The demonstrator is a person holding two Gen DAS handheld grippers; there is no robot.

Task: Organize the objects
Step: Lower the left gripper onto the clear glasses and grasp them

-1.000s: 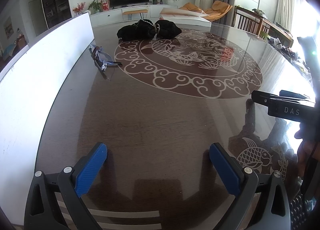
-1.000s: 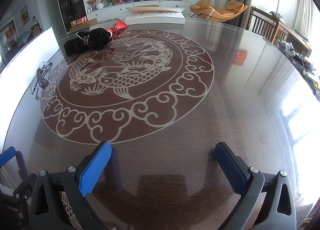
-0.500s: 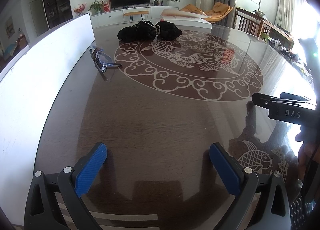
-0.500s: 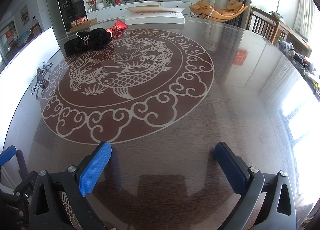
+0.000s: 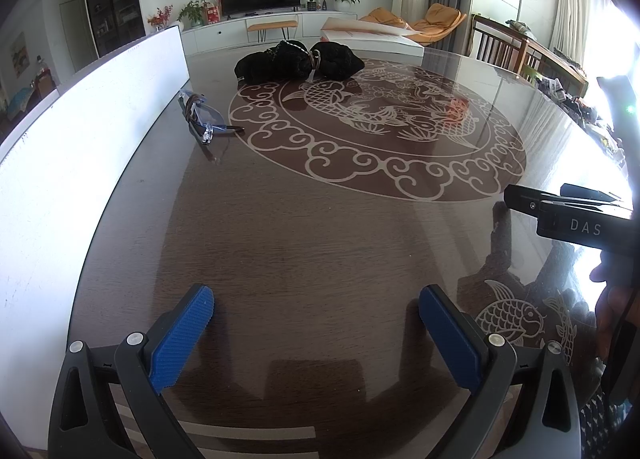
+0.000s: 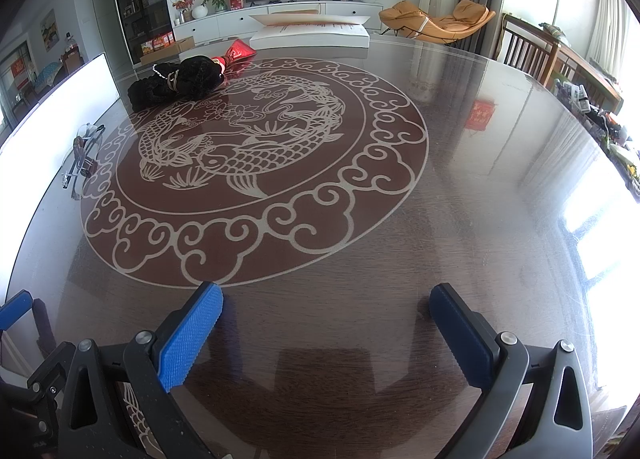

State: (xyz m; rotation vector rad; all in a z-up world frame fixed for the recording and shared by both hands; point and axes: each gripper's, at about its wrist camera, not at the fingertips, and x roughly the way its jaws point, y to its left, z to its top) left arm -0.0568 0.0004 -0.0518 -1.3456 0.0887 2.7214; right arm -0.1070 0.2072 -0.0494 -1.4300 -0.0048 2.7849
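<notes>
Ahead and left of the left gripper (image 5: pixel 316 335), well apart from it, lie the glasses (image 5: pixel 204 119) beside the white board (image 5: pixel 80 131); further ahead sits the black bundle (image 5: pixel 298 61). Left gripper is spread wide, nothing between its blue pads (image 5: pixel 182 341). Right gripper (image 6: pixel 326 333) is the same, wide apart and empty, low over the table (image 6: pixel 480 219); from it the glasses (image 6: pixel 80 157) are far off to the left and the bundle (image 6: pixel 180 79) far ahead-left. Judging by layout, the step is the first reach, likely left side to the glasses since they're nearer that side. To do it well: come in low and level, line the pads across the frame rather than the clear lens, close gently since thin frames will skid on the glossy top, and watch the board edge just left of them. Count: one pair of glasses, one black bundle with a cord round its middle, one red item (image 6: pixel 238 49) touching the bundle's far end, one board.
</notes>
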